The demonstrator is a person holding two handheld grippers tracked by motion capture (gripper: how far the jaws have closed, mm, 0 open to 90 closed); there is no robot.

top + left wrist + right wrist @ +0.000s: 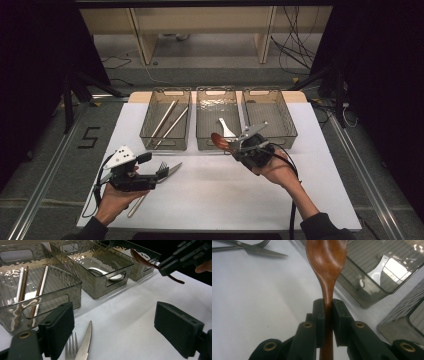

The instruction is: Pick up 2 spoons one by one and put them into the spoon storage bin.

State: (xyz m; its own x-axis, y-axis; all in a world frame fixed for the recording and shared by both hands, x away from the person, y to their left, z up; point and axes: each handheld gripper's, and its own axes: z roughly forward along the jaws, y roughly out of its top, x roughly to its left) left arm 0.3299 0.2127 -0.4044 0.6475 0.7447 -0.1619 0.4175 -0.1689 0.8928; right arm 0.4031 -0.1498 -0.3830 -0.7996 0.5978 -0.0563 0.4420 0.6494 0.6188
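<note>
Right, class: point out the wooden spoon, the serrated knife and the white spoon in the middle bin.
wooden spoon [326, 258], right gripper view, on its bowl.
serrated knife [85, 341], left gripper view, on its blade.
white spoon [106, 273], left gripper view, on its handle inside the middle bin.

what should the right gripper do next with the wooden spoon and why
Probably carry the wooden spoon forward over the middle bin and release it there. The right gripper is shut on its handle, its bowl is near that bin's front wall, and a white spoon already lies inside.
</note>
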